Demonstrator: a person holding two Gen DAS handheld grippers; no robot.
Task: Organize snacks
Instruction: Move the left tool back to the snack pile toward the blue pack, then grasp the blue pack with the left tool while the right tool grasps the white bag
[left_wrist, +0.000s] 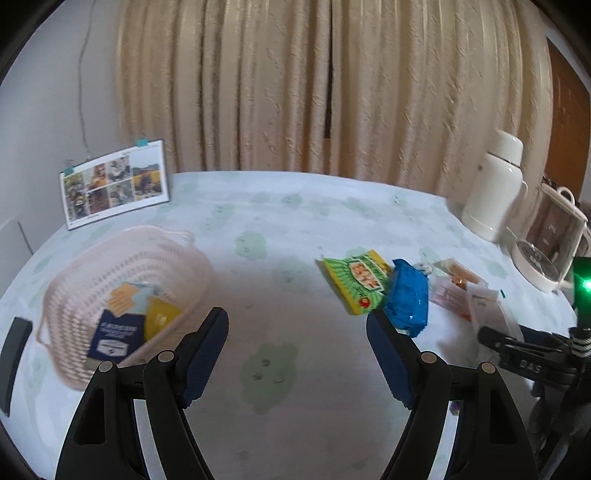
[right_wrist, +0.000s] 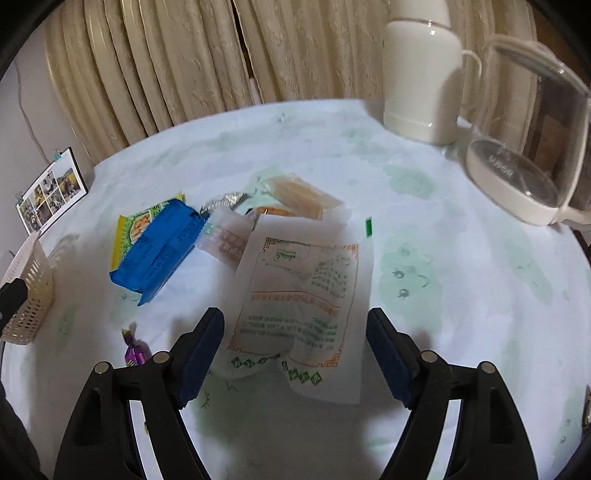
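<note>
Lying between spread right gripper (right_wrist: 295, 347) fingers, white packet (right_wrist: 301, 295)

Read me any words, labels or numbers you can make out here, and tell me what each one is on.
No text reads clearly.
White packet: orange and green print, too blurred.
Green and yellow packet: large characters, blurred.
Blue packet: small print, unreadable.
Dark blue packet in the basket: white lettering, too small.
Kettle base: faint marking, unreadable.

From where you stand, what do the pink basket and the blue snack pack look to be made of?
The pink basket looks like moulded plastic, matte: stiff walls pierced by even rows of slots. The blue snack pack looks like glossy plastic film: it creases and catches highlights. Both are guesses from looks alone.
</note>
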